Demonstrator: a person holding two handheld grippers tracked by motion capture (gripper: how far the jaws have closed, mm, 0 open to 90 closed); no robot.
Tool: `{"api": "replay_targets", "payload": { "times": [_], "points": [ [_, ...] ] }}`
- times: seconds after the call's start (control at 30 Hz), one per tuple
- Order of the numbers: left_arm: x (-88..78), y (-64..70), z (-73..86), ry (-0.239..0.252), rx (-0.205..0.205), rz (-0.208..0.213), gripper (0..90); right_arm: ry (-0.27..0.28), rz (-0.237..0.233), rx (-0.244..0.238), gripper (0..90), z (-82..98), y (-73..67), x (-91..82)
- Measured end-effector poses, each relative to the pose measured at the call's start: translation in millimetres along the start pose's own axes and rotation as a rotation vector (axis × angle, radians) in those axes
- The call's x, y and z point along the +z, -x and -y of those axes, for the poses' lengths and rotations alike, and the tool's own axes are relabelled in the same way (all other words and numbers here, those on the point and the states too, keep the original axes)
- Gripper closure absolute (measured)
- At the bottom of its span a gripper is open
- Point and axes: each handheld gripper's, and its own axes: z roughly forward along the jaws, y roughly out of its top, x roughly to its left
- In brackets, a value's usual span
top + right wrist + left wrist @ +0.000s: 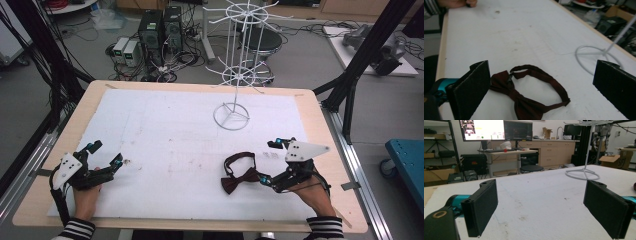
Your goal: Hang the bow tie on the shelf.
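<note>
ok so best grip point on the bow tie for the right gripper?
Probably the centre knot of the bow tie, where the two wings pinch in: it looks narrowest and thickest there. The tie lies flat on the white mat with its strap loop toward the stand, so come down from above, right gripper jaws, now open, straddling the knot and clear of the loop.

Bow tie: dark maroon fabric, knotted bow with strap looped closed behind it, lying flat on the white-covered counter, near right. White wire display stand: upright, ring base, far centre, bare hooks.
</note>
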Motion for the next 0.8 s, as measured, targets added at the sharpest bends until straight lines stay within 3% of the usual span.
{"api": "replay_targets", "payload": {
  "times": [0.23,0.3,0.4,0.43,0.67,0.7,0.8],
  "points": [
    [0.0,0.1,0.0,0.0,0.001,-0.001,12.6,-0.089,-0.088,-0.051,0.7,-6.6,1.0,17.3],
    [-0.1,0.0,-0.1,-0.001,0.0,0.0,12.6,-0.144,-0.137,-0.076,0.8,-6.4,0.9,27.4],
    [-0.1,0.2,0.0,-0.001,0.001,-0.001,12.6,-0.186,-0.16,-0.089,0.8,-6.9,0.0,33.7],
    [-0.1,0.2,0.0,-0.001,0.002,-0.001,12.7,-0.222,-0.179,-0.109,0.8,-8.0,-0.2,39.3],
    [-0.2,0.3,0.0,-0.002,0.006,0.0,12.7,-0.298,-0.198,-0.156,0.8,-13.6,0.3,52.1],
    [-0.2,0.3,-0.1,-0.003,0.006,0.001,12.6,-0.317,-0.214,-0.17,5.1,-14.6,1.5,55.6],
    [-0.2,0.4,-0.1,-0.002,0.007,0.001,12.6,-0.334,-0.221,-0.186,5.3,-14.9,1.9,58.4]
  ]
}}
